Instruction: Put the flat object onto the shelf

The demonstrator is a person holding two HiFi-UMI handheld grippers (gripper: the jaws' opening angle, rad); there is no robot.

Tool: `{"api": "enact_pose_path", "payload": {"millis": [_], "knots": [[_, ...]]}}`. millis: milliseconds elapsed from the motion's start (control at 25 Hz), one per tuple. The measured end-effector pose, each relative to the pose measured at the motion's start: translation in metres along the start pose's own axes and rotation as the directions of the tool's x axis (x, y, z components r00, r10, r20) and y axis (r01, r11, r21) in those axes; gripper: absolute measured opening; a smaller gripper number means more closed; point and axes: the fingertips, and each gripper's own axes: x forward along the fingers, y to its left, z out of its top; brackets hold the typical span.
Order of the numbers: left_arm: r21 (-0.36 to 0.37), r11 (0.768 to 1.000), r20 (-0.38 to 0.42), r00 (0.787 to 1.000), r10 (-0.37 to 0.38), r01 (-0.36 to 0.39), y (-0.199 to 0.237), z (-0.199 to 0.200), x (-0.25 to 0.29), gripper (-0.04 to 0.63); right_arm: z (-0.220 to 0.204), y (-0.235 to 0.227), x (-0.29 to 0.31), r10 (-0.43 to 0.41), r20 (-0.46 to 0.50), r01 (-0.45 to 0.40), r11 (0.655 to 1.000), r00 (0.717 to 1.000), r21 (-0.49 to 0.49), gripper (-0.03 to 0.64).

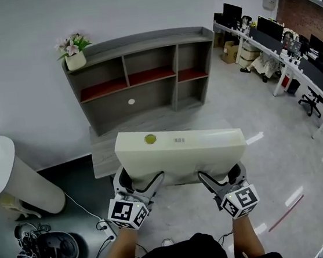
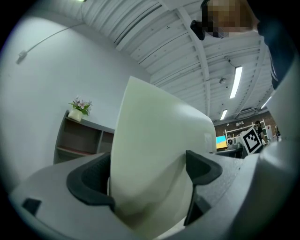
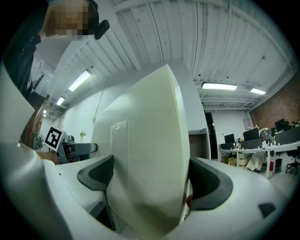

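A flat cream-white box (image 1: pixel 178 148) with a small yellow disc on top is held level in front of me, above the floor. My left gripper (image 1: pixel 140 186) is shut on its near left edge and my right gripper (image 1: pixel 217 178) is shut on its near right edge. The box (image 2: pixel 150 159) fills the space between the left gripper's jaws. In the right gripper view the box (image 3: pixel 145 159) is likewise clamped between the jaws. The grey shelf unit (image 1: pixel 143 75) stands against the wall straight ahead, with open compartments and red-lined upper shelves.
A potted flower (image 1: pixel 73 51) sits on the shelf unit's left top corner. A white rounded column (image 1: pixel 9 173) and a tangle of cables and gear (image 1: pixel 47 247) lie at the left. Desks with monitors and chairs (image 1: pixel 292 51) run along the right.
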Motion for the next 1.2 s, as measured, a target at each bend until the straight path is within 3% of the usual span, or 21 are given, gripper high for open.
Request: {"api": "enact_pose_path", "payload": {"millis": [400,920,1200], "knots": [[0.012,1.0,0.005,1.0,0.028,-0.028,0.022,0.002,0.043,0.503,0.009,-0.032,0.046,0.04,0.019,-0.039,0.998,0.999,-0.043,0.494],[0.071,0.988,0.002,0.991,0.134,-0.134,0.047,0.003,0.139,0.503,0.008,-0.115,0.133,0.152,0.049,-0.151,0.988,0.987,-0.027,0.494],[0.069,0.978,-0.014,0.98,0.197,-0.195,0.053,-0.01,0.171,0.503,-0.002,-0.148,0.164,0.212,0.049,-0.212,0.977,0.976,-0.017,0.494]]}}
